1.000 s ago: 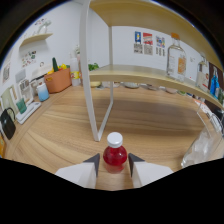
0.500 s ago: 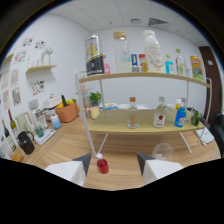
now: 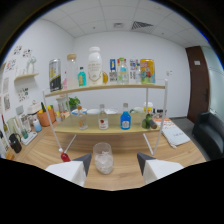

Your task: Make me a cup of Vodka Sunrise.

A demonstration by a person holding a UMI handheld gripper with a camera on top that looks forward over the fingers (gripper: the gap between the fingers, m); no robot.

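Clear glass cup (image 3: 103, 157) stands on smooth wooden table (image 3: 125, 172).

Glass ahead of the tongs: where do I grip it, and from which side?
Grip the glass around its mid wall, straight on from the tongs side. It stands upright with ice inside, between the open fingers, so keep level.

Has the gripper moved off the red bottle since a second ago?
Yes. The gripper has swung right of the red bottle, which stood between its fingers; a glass now stands between the open fingers.
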